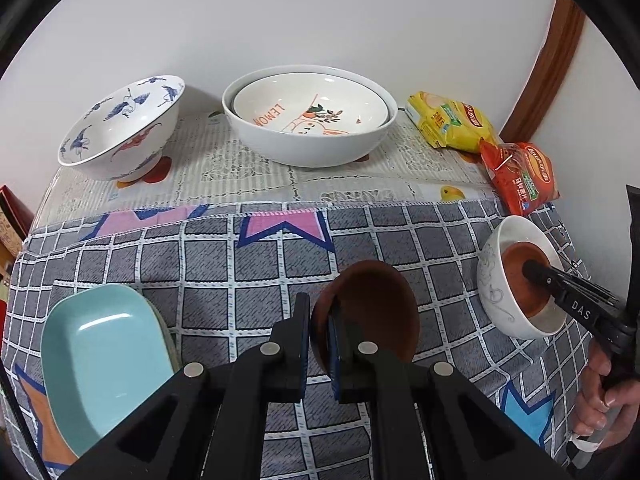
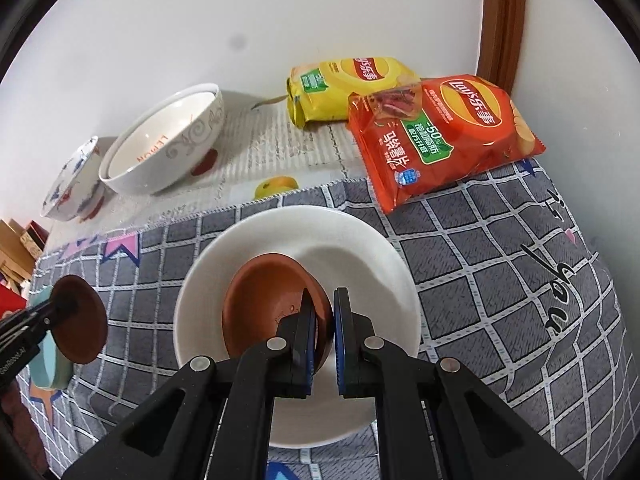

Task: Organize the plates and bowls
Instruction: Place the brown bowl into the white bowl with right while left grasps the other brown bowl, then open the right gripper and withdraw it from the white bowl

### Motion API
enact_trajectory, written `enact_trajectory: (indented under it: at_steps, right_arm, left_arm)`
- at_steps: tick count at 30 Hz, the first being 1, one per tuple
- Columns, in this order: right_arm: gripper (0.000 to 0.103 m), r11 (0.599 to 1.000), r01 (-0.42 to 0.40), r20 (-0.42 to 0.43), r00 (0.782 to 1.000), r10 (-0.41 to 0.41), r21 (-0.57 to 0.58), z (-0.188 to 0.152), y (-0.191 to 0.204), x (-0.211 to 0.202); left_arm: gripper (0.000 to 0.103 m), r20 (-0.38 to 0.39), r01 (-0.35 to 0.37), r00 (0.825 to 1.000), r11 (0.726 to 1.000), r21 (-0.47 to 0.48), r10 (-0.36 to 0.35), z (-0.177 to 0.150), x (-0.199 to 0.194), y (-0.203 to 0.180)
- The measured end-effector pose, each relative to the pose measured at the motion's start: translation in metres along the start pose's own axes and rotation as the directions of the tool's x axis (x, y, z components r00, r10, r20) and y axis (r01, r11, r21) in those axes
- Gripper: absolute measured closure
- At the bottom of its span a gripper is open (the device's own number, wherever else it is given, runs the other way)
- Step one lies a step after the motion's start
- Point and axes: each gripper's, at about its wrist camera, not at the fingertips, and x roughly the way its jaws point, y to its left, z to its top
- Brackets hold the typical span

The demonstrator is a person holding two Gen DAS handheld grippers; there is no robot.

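The left gripper (image 1: 320, 320) pinched a brown saucer (image 1: 372, 312) above the cloth (image 1: 240, 264), while the right gripper (image 2: 324, 320) clamped another saucer (image 2: 264, 304) inside a white bowl (image 2: 360, 256).

Plain white wall (image 1: 320, 20) behind — brown wooden trim (image 2: 502, 20) at right, grey checked tablecloth (image 1: 240, 260) below.

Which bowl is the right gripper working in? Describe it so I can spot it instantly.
On the grey checked cloth, just below the red crisp bag, sits a small white bowl. The right gripper grips a brown saucer inside it. Unlike the larger bowls by the wall, it has faint grey swirls outside.
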Motion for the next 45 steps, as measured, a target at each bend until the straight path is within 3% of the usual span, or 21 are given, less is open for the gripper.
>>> enact_trajectory:
  at_steps: [7, 16, 30, 36, 39, 45]
  right_arm:
    - [0.095, 1.0, 0.01, -0.023, 1.0, -0.011, -0.019, 0.003, 0.001, 0.008]
    - [0.091, 0.979, 0.137, -0.058, 0.987, -0.147, -0.151, 0.007, 0.02, 0.023]
    - [0.085, 0.942, 0.206, -0.053, 0.972, -0.228, -0.264, 0.0, 0.032, 0.029]
    - [0.08, 0.96, 0.16, -0.045, 0.984, -0.175, -0.23, 0.0, 0.027, 0.017]
    - [0.078, 0.97, 0.131, -0.013, 0.991, -0.137, -0.206, -0.001, 0.022, -0.003]
    - [0.065, 0.99, 0.08, 0.063, 0.995, -0.073, -0.118, -0.005, -0.006, -0.055]
  left_arm:
    - [0.095, -0.005, 0.01, 1.0, 1.0, 0.002, -0.01, 0.001, 0.003, -0.003]
    - [0.095, -0.004, 0.011, 1.0, 1.0, -0.002, -0.011, 0.002, 0.002, -0.001]
    - [0.094, 0.005, 0.008, 1.0, 1.0, -0.009, -0.008, -0.003, -0.01, 0.004]
    - [0.094, 0.01, 0.009, 1.0, 1.0, -0.004, -0.009, -0.004, -0.018, -0.001]
    - [0.094, 0.014, 0.022, 1.0, 1.0, 0.001, -0.022, -0.002, -0.023, -0.01]
    - [0.094, 0.037, 0.048, 0.998, 0.999, 0.02, -0.049, 0.002, -0.034, -0.04]
